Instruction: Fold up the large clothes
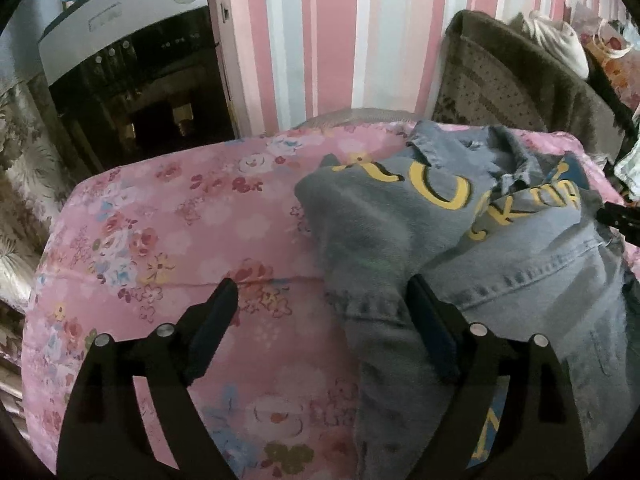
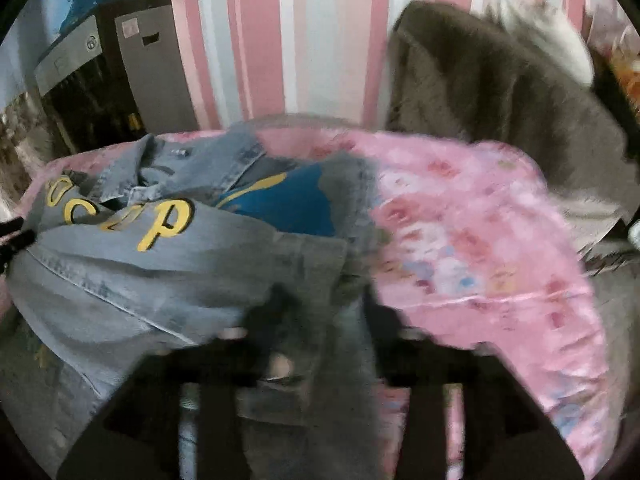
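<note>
On the pink floral quilt [image 1: 160,240] that covers the bed lies the washed-blue denim jacket with yellow lettering [image 1: 500,248], bunched, collar toward the striped wall, one side already thrown across the other. The left gripper [image 1: 320,308] hangs with its jaws spread wide; its right finger rests against a denim fold, the left finger over bare quilt — it grips nothing. The right gripper [image 2: 324,312] straddles a strip of denim, but that view is smeared by motion and I cannot tell whether the fingers have closed on it.

For a clean fold, my advice is to take the cloth at a seam or hem, not mid-panel, lift just enough to clear the layer beneath, then lay it flat and draw the slack out sideways before letting go.

Sleeves and cuffs are lost in the heap; the jacket's lower hem runs out of both views. A blue patch [image 2: 288,204] shows inside the opening — lining or print, unclear.
</note>
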Tool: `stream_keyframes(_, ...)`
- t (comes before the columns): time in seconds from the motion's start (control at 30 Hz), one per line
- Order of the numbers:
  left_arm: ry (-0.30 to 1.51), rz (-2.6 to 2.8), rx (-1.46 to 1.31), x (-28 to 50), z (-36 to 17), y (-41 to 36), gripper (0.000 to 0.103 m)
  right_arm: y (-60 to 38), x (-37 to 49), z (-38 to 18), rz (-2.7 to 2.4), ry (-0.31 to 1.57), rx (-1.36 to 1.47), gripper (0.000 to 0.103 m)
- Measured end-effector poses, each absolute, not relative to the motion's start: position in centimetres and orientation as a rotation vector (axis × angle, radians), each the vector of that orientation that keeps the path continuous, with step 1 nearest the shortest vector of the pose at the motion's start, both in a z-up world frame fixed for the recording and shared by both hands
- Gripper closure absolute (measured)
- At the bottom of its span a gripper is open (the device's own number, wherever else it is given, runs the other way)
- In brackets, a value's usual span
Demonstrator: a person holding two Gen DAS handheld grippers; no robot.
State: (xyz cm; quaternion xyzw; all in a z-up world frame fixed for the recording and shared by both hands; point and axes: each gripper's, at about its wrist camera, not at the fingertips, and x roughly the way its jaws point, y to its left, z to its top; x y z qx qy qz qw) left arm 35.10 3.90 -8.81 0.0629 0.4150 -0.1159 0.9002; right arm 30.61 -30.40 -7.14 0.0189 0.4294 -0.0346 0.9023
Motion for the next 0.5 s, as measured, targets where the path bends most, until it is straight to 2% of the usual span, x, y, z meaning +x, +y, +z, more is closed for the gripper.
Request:
stream_keyframes(0.03, 0.847, -0.240, 0.126, 34.5, -8.4, 4.2, 0.006, -30.7, 29.9, -6.7, -0.056, 0.876, 0.060, 0.049)
stream_keyframes(0.07, 0.834, -0.241, 0.125, 33.9, -8.0, 4.3, 0.003, -31.1, 29.1, -6.3, -0.037, 0.866, 0.089, 0.048)
stream_keyframes(0.13, 0.813, -0.249, 0.130, 32.3, -7.3, 4.6, 0.003, -31.9, 27.1, -5.4, -0.008, 0.833, 0.125, 0.039)
stream_keyframes(0.37, 0.802, -0.257, 0.104, 27.0, -6.2, 4.8, 0.003, -31.1, 19.7, -3.8, 0.031, 0.708, 0.130, 0.024)
stream_keyframes(0.5, 0.786, -0.242, 0.114, 24.7, -5.6, 4.1, 0.003, -29.4, 17.1, -2.8, 0.023, 0.644, 0.061, 0.022)
